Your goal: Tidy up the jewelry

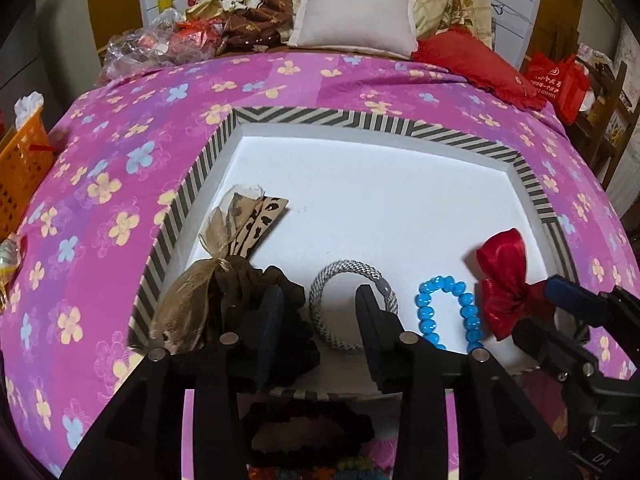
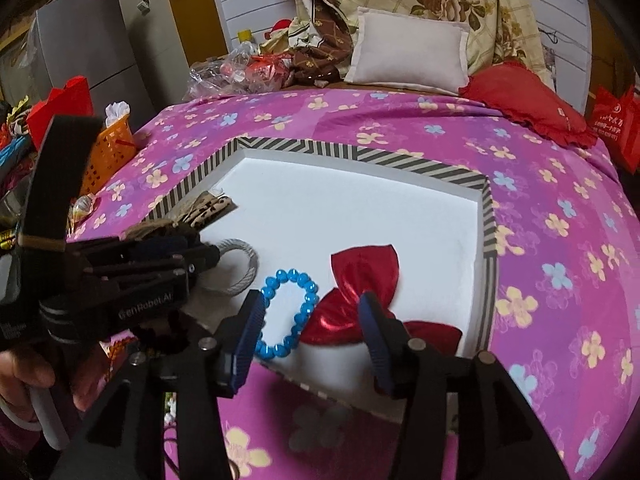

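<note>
Sorting into the tray (image 1: 280, 114) under way. Left gripper (image 1: 318, 300) jaws open, empty, astride the grey bracelet (image 1: 352, 304); right gripper (image 2: 312, 312) jaws open, empty, around the red bow (image 2: 360, 292). Next: likely withdrawal.

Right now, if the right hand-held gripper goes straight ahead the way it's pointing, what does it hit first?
Most likely the red satin bow: the right hand-held gripper is open, and the bow lies just ahead between its fingers, in the striped-rim tray. Depth is unclear, though.
</note>
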A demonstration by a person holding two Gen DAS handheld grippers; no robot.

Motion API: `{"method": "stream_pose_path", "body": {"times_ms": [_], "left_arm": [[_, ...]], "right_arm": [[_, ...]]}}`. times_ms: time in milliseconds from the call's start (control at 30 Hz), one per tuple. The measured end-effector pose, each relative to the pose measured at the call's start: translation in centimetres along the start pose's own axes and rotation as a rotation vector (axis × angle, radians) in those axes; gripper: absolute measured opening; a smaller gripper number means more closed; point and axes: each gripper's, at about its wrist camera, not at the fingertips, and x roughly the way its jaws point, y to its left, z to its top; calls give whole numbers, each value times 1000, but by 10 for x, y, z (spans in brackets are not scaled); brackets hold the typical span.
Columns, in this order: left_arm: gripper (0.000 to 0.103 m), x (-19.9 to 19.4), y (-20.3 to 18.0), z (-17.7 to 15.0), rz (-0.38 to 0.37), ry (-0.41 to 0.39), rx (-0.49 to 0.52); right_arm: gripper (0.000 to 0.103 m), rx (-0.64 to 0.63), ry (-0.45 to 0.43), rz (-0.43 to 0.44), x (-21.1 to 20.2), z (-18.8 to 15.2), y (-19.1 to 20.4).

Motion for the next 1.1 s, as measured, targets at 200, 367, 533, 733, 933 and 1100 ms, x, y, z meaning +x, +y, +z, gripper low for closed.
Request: {"method": "stream_pose_path", "body": {"times_ms": [200, 367, 533, 733, 933, 1100], "left_arm": [[37, -32, 0, -4, 5, -68, 9], [37, -65, 4, -14, 21, -129, 1], [37, -88, 10, -32, 47, -168, -11], [37, -105, 12, -62, 77, -172, 10], [37, -118, 20, -90, 99, -171, 8], [37, -125, 28, -108, 110, -162, -28]], "right_arm": [[64, 8, -32, -6, -24, -7, 3], [68, 4, -47, -4, -45, -19, 11], [72, -4, -50, 1, -61, -32, 19], [74, -7, -47, 0, -77, -49, 27], [75, -23, -27, -6, -84, -67, 34], [75, -19, -10, -8, -87, -77, 37]]}}
